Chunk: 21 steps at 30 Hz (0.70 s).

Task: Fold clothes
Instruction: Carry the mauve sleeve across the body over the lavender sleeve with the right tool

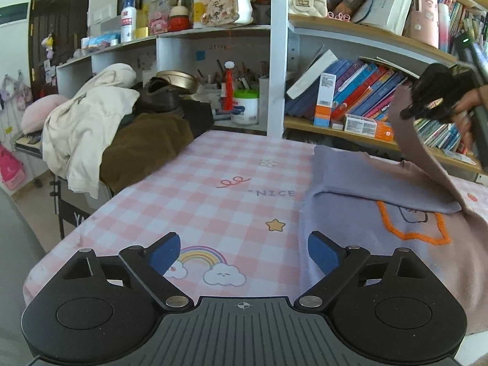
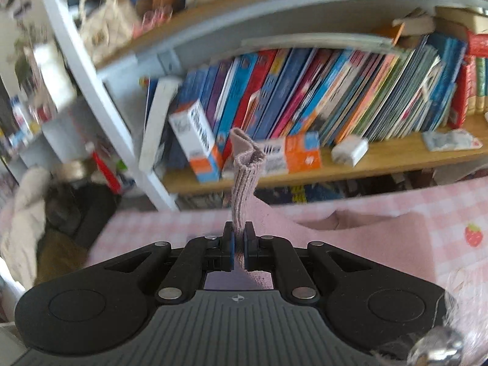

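1. basically the table [image 1: 213, 164] with its pink checked cloth has little free room: the pile of clothes [image 1: 100, 140] crowds the far left corner, so a wide swing could drag into it.
2. sweater [image 1: 381, 189], lilac with an orange outline, lies on the right half of the table, one part already folded over; the sleeve lifted off it could pull that fold open.
3. right gripper [image 2: 238, 244] is pinched tight on the ribbed cuff [image 2: 244, 167]; thin hold, it may slip out.
4. left gripper [image 1: 244, 256] is spread wide, holds nothing, hovers at the sweater's left edge; nothing pins the body down, so it may slide.
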Tool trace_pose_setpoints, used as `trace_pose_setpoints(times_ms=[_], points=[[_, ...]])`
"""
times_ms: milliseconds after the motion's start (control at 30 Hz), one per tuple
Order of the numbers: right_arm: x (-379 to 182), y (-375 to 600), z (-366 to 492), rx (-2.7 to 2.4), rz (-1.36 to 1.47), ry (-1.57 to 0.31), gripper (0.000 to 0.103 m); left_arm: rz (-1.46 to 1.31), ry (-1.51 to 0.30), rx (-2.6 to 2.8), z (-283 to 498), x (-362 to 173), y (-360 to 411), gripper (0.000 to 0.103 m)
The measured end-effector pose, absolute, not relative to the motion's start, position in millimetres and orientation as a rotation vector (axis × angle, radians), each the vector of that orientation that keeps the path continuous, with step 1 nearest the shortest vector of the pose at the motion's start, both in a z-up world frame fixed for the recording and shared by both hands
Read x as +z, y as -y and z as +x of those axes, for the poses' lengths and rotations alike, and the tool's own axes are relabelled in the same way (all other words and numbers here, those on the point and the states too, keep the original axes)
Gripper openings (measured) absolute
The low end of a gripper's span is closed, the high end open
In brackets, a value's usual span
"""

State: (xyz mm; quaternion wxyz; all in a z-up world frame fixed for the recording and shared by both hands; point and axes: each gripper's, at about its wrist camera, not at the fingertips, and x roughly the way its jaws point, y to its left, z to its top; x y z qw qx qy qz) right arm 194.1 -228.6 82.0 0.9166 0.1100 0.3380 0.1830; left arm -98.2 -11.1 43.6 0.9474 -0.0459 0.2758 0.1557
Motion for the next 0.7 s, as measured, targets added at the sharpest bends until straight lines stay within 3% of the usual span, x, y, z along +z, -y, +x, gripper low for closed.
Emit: trace_pose_setpoints(times_ms=[200,267,333,367,400,700], points=[[52,201,198,0.380,0.161,-0.770,0.006,-0.079,-0.576,0.294,-95,41,4,0.093],[44,195,198,0.386,0.147,-0.792,0.011,-0.075,-0.578,0.283,-93,41,3,0.093],[39,188,199,0.409,0.129,-0.814,0.025,-0.071,-0.576,0.268,-91,40,3,0.093],[39,186,197,0.423,0.126,-0.815,0.044,-0.068,-0.576,0.261,-90,40,3,0.093],[40,185,194,0.435,0.129,-0.805,0.046,-0.067,-0.573,0.254,-89,40,4,0.093],[53,222,146,0.461,0.174,-0.792,0.049,-0.057,-0.562,0.161,-74,40,12,0.093]])
